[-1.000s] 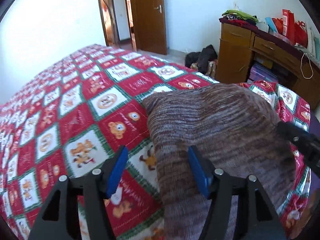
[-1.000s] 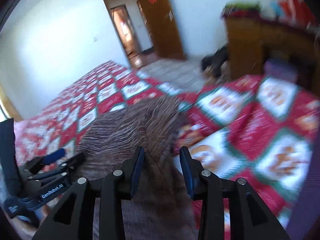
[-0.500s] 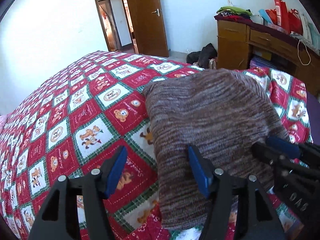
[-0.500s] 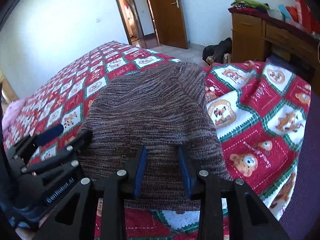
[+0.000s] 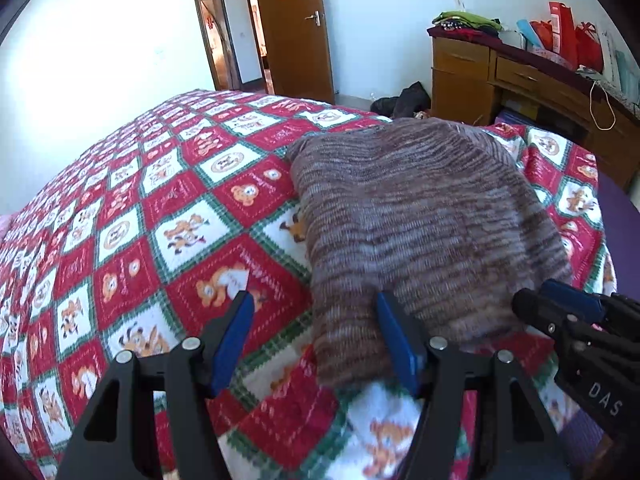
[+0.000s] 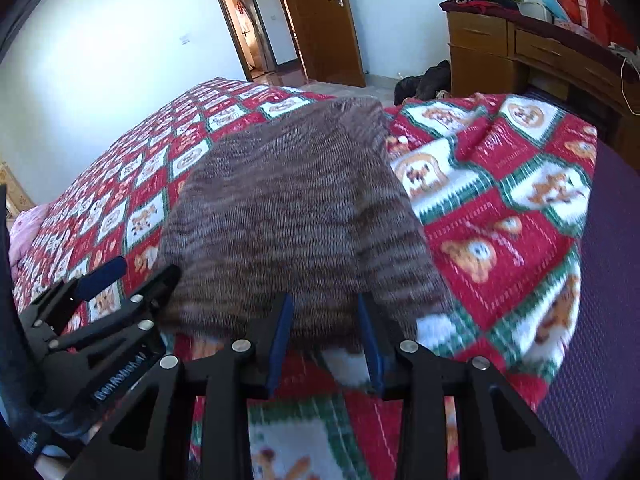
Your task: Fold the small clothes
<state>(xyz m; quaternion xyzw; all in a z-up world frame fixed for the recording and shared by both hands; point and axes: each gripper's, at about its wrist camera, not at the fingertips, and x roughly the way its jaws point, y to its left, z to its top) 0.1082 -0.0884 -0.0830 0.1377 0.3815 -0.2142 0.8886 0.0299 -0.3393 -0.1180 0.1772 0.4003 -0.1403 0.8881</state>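
A brown striped knit garment [image 5: 416, 216] lies folded flat on the red, white and green patterned bedspread [image 5: 160, 216]; it also shows in the right wrist view [image 6: 288, 216]. My left gripper [image 5: 314, 332] is open and empty, just above the garment's near left corner. My right gripper [image 6: 326, 332] is open and empty, at the garment's near edge. Each gripper shows in the other's view: the right one [image 5: 560, 308] and the left one [image 6: 120, 276].
A wooden desk [image 5: 520, 80] with clothes and red bags on top stands at the right. A dark pile of clothes [image 5: 404, 100] lies on the floor by an open wooden door [image 5: 296, 28]. A purple surface [image 6: 600, 320] borders the bed's right edge.
Both grippers have pulled back toward the near edge of the bed. The garment now lies flat, free of both. The right gripper's jaws have opened a little wider.
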